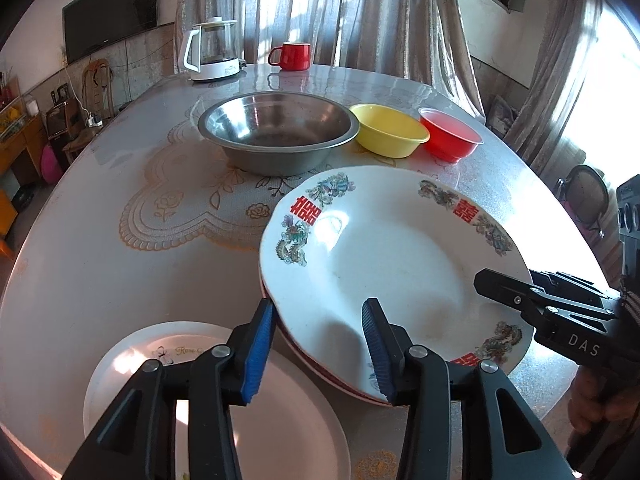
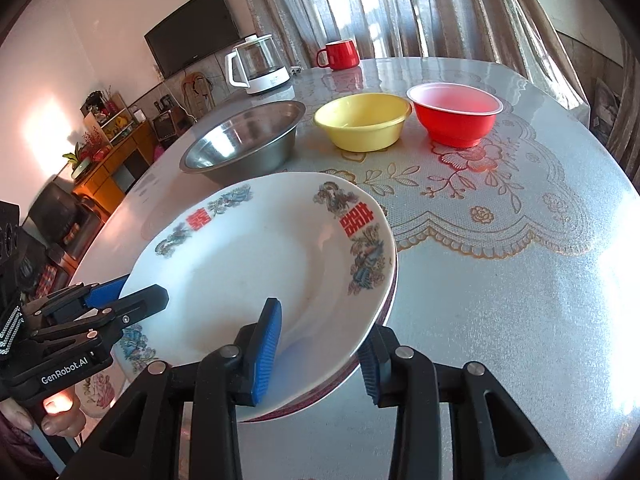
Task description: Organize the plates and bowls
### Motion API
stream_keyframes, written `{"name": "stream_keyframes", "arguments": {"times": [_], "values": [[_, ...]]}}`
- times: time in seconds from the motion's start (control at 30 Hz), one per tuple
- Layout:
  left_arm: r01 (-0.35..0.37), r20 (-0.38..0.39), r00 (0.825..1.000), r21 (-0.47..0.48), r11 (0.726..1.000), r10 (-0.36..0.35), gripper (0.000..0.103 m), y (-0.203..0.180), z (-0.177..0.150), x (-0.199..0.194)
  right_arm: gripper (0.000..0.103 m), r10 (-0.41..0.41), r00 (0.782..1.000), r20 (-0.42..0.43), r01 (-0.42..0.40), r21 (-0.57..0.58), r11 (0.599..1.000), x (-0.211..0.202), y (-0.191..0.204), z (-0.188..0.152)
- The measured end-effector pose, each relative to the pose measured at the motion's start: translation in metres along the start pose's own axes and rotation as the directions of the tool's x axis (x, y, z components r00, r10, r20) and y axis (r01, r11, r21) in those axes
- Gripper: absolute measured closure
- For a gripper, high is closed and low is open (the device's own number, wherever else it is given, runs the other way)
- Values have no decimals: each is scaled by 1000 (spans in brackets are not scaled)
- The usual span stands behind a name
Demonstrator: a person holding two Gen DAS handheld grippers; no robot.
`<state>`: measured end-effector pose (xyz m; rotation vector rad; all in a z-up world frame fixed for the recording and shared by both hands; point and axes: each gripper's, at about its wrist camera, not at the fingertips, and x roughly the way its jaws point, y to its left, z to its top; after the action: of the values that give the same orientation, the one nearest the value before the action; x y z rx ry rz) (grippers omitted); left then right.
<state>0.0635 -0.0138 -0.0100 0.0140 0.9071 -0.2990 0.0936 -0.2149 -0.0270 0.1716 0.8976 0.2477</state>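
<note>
A white plate with red characters and bird motifs [image 1: 400, 248] [image 2: 248, 256] lies on top of a red-rimmed plate on the table. My left gripper [image 1: 319, 305] is open and straddles the plate's near-left rim, one blue pad outside it and one over the plate. My right gripper [image 2: 326, 316] is open astride the opposite rim, its pads apart from it. Each gripper also shows in the other's view, the right gripper [image 1: 504, 286] and the left gripper [image 2: 132, 292]. A plain white plate [image 1: 288, 420] lies under my left gripper. Behind stand a steel bowl [image 1: 280, 128], a yellow bowl [image 1: 390, 130] and a red bowl [image 1: 450, 136].
A glass kettle [image 1: 212, 52] and a red mug [image 1: 292, 56] stand at the far side of the round table [image 1: 100, 260], which has a lace-pattern cover. A hand [image 1: 596, 400] holds the right gripper's handle at the table's edge. Curtains hang behind.
</note>
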Motion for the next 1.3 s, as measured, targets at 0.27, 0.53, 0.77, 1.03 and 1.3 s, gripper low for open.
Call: {"name": "stream_keyframes", "arguments": {"times": [0.27,0.53,0.77,1.03,1.3], "values": [[-21,76,997,41,999,18,39,-7,2,-16,66,-14,1000,-7,14,-22,1000,-5,5,-1],[-32,113,993,16,999,30,26,-4,2,-32,66,-39,999,-5,39,-24,999,-9,5,0],[-46,107,993,3,999,45,26,-1,-2,-33,66,-79,997,22,79,-16,997,-16,2,2],[-65,92,994,-13,998,66,25,5,-10,-32,66,-78,997,13,79,-24,997,-12,6,1],[-70,89,993,-41,997,74,24,15,-13,-36,66,-84,996,10,84,-23,996,-12,10,0]]}}
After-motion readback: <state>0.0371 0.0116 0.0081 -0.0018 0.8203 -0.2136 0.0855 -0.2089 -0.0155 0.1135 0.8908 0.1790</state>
